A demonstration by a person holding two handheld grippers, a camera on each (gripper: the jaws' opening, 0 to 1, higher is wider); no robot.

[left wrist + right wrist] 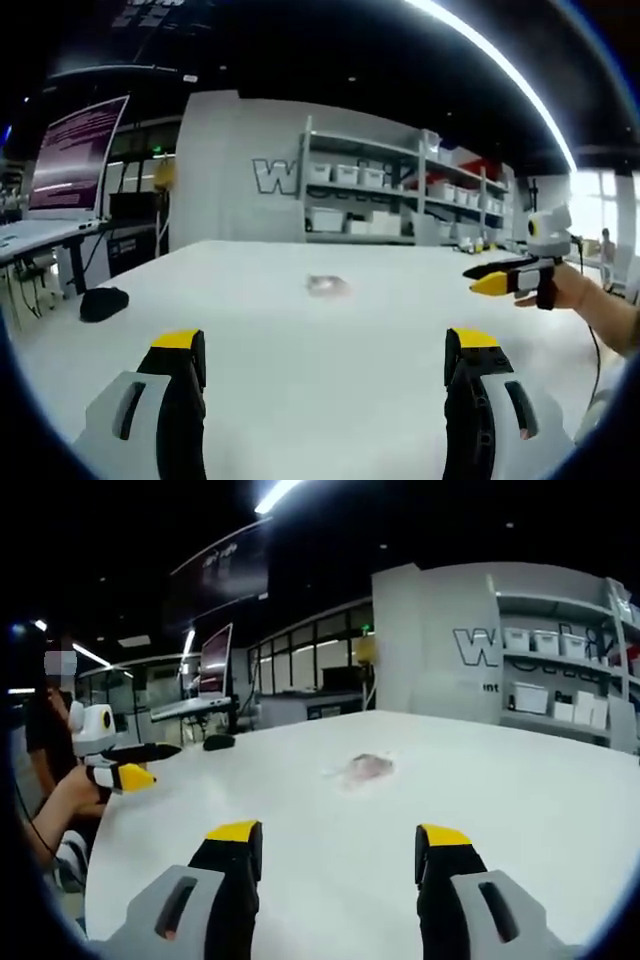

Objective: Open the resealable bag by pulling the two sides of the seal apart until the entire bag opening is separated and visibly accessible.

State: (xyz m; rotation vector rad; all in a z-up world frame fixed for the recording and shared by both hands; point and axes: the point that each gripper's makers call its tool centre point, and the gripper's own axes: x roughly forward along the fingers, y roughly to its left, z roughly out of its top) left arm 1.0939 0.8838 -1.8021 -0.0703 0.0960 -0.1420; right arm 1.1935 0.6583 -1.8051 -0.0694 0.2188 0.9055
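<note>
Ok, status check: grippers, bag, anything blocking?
Left gripper and right gripper open, empty, off the bag. Resealable bag flat on white table, untouched. Path clear.

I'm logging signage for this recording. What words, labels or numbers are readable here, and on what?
"W": large letter on the grey wall beside the shelves; the rest is hidden.
Small text under it: too blurred.
Monitor text: too small to read.
Hanging dark sign: unreadable.
Resealable bag: no legible print.

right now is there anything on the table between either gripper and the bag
Nothing visible. The resealable bag lies flat on the white table, with bare tabletop between it and the open left gripper. The right gripper view shows the same for the open right gripper. A dark object sits well off to the side.
</note>
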